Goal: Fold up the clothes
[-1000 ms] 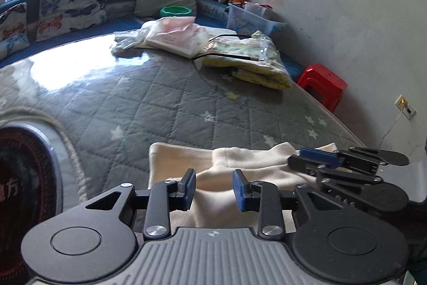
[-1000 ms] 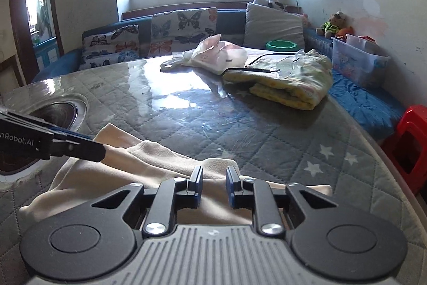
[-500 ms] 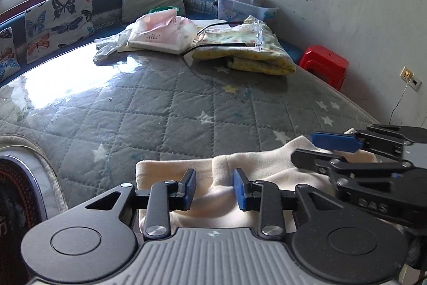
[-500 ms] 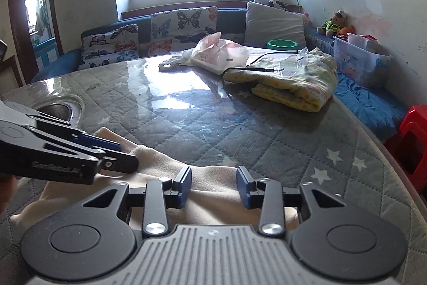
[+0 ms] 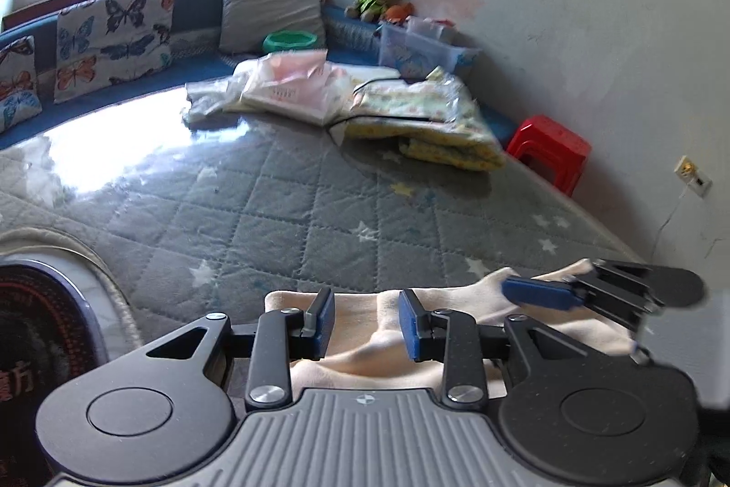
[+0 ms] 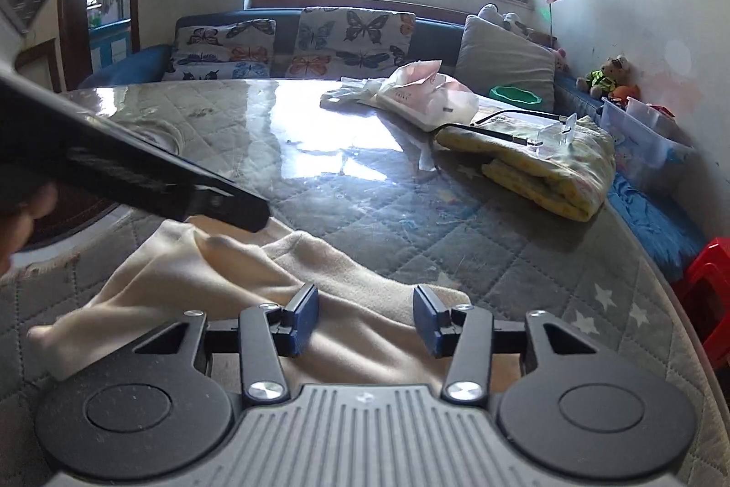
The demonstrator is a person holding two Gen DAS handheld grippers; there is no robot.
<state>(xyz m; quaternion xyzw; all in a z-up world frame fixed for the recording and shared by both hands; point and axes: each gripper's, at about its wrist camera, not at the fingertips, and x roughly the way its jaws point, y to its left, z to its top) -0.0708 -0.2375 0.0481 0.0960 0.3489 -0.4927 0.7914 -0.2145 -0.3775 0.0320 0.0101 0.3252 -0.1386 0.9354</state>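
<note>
Cream garment (image 6: 292,281) is lying bunched at the near edge of the quilted table (image 5: 319,213) — at 6 o'clock in both wrist views, partly folded over itself, a ridge running across it.

Left gripper (image 5: 367,325): jaws parted a moderate way, cloth seen below and between the blue pads (image 5: 325,320), nothing pinched. Right gripper (image 6: 365,320): jaws parted wider, cloth beneath, nothing gripped. In the left view the right gripper is seen at 3 o'clock, just over the garment's far right corner; contact there cannot be told.

Step in hand is judged to be a re-grip of the near hem before the next fold. To be done well: both grippers are to be lowered until the pads straddle a single edge — not the bunched ridge — and closed on one layer pair only. The two grips are best set well apart along the same hem so the cloth is lifted flat. The lift is to be kept low so the far part stays on the table and is not dragged. The ridge should be smoothed before any crease is set.

Writing: red characters on the dark round inset (image 5: 41,350) at 8 o'clock in the left view, cut off at the frame edge, not fully readable. Small print on the pink packet (image 5: 287,85) at 12 o'clock is too blurred to be read. No other label can be made out.
</note>
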